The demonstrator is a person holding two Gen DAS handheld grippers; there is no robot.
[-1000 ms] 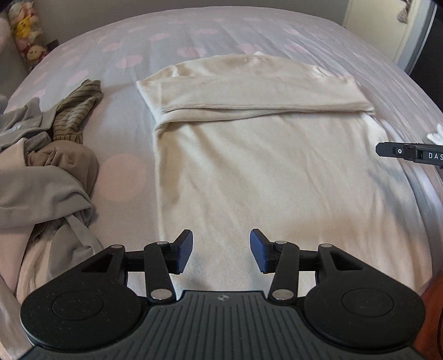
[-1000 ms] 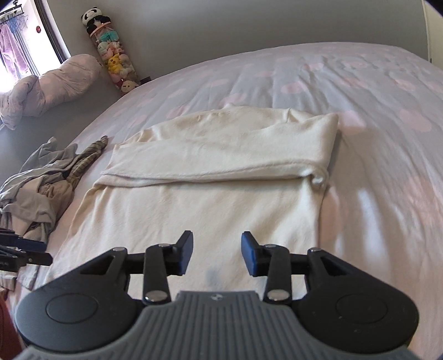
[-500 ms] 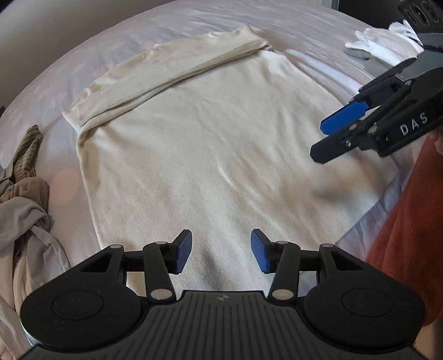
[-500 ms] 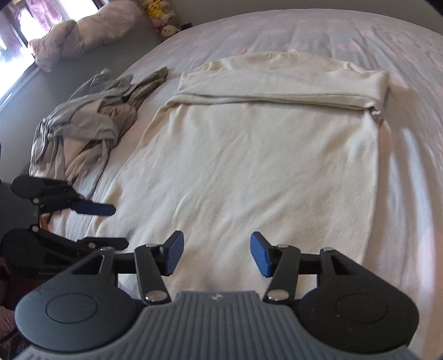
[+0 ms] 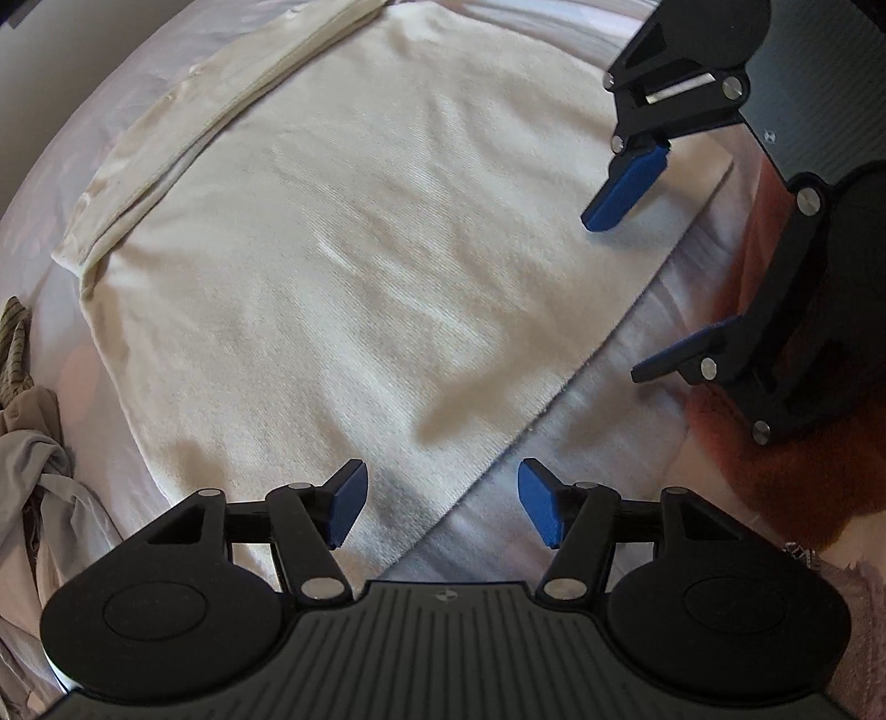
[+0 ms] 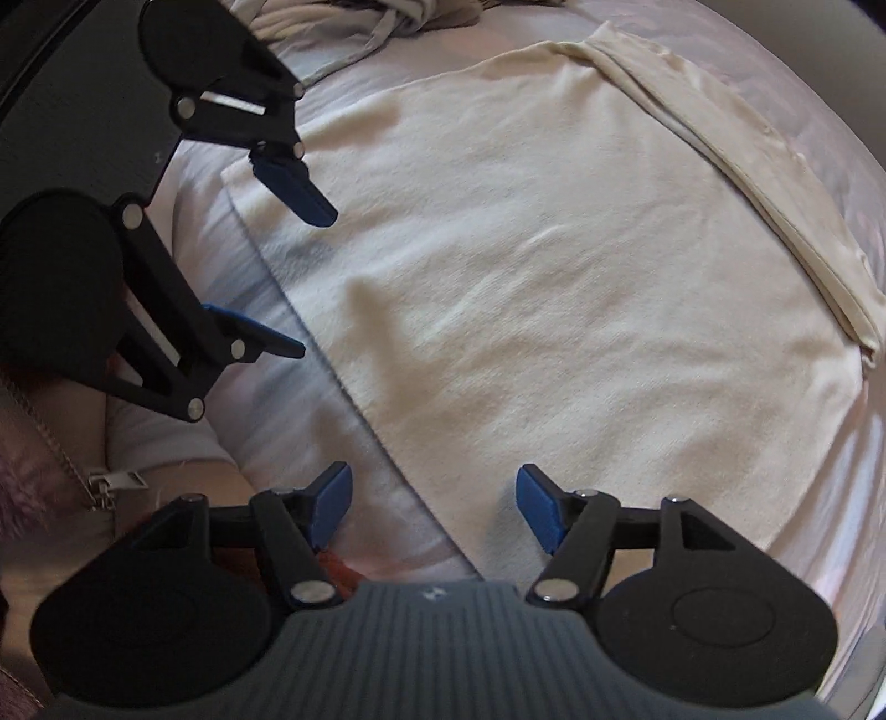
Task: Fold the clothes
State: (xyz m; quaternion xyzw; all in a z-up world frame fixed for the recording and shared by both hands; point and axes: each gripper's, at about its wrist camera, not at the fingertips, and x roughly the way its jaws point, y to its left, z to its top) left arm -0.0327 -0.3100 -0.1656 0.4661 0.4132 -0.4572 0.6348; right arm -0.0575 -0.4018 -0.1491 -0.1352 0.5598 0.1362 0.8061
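Note:
A cream sweater (image 5: 360,266) lies flat on the bed, its sleeves (image 5: 221,111) folded across the far end. My left gripper (image 5: 443,498) points steeply down over the near hem at one bottom corner. Its jaws are opening, the hem edge runs between them, and the pads do not press on it. My right gripper (image 6: 433,498) hangs over the hem at the other corner, jaws also opening, with the edge of the sweater (image 6: 554,304) below the gap. Each gripper shows in the other's view: the right gripper (image 5: 619,296) and the left gripper (image 6: 313,283).
A pile of grey and beige clothes (image 5: 33,443) lies beside the sweater, also visible as clothes (image 6: 387,16) at the top of the right wrist view. The pale bedsheet (image 5: 609,387) shows past the hem. A person's rust-coloured garment (image 5: 775,471) and a zipper (image 6: 111,482) are close by.
Both grippers have swung from over the sweater's middle to its near hem, rolling as they went, and both jaws stand wider. Each gripper now looms large in the other's view.

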